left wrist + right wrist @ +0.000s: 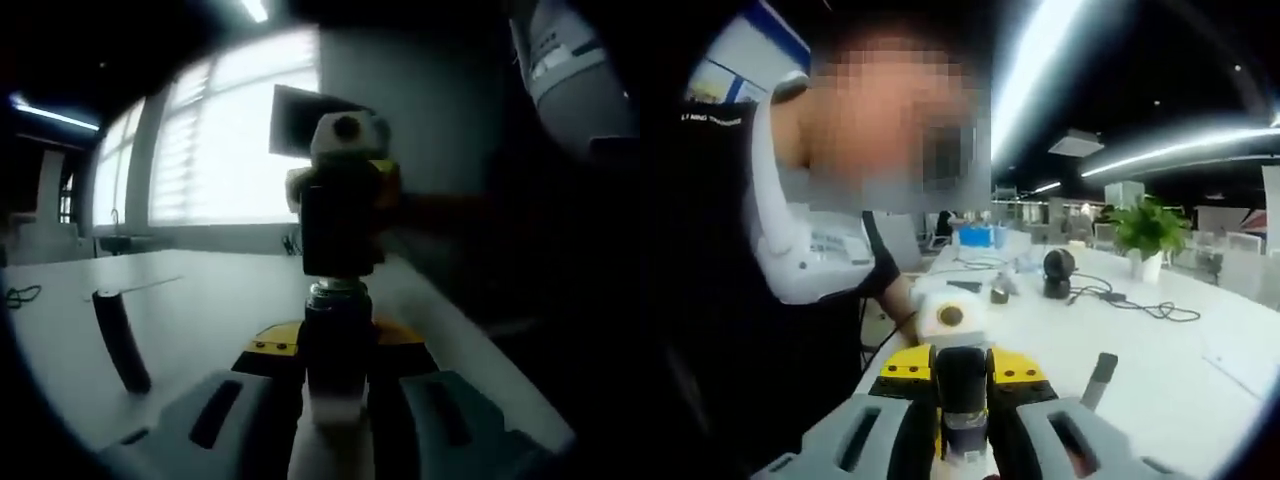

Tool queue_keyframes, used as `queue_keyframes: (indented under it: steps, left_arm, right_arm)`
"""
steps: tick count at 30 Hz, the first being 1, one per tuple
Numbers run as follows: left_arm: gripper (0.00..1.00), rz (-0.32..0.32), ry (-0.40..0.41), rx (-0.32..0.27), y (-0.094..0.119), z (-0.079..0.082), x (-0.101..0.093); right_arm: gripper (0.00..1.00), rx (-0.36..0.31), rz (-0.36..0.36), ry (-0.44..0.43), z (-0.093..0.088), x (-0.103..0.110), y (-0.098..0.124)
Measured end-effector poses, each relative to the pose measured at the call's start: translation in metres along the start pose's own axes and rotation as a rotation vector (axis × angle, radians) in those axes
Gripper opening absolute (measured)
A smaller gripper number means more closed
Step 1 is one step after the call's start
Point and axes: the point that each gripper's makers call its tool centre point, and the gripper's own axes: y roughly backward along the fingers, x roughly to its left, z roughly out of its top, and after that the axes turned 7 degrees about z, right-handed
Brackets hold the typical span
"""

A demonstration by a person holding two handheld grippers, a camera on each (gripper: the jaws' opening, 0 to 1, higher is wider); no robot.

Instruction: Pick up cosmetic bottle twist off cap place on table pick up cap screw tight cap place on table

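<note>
Standing upright between the left gripper (335, 400) jaws, the dark cosmetic bottle (338, 345) is pinched above the white table (200, 300). Opposite, the right gripper (965, 420) jaws clamp its cap (962, 395). No label is readable; a potted plant (1145, 235) stands behind.

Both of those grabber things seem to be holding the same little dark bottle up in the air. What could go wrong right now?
1. The cosmetic bottle is held up off the white table; if the left gripper slips while twisting, the bottle could drop.
2. The right gripper is shut on one end of the bottle; a skewed turn might jam the cap.
3. A dark stick-like object lies on the table near the left gripper; setting the bottle down there could knock it.
</note>
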Motion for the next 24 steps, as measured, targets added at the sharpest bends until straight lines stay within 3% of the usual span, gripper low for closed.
queue_keyframes:
  steps: [12,24]
  left_arm:
    - [0.14,-0.004,0.003,-0.001,0.000,0.000,-0.001]
    - [0.14,-0.007,0.000,-0.003,0.000,0.001,0.000]
  right_arm:
    - [0.13,0.005,0.042,-0.003,0.003,-0.006,0.014]
    - [0.13,-0.002,0.068,-0.014,-0.004,-0.001,0.005]
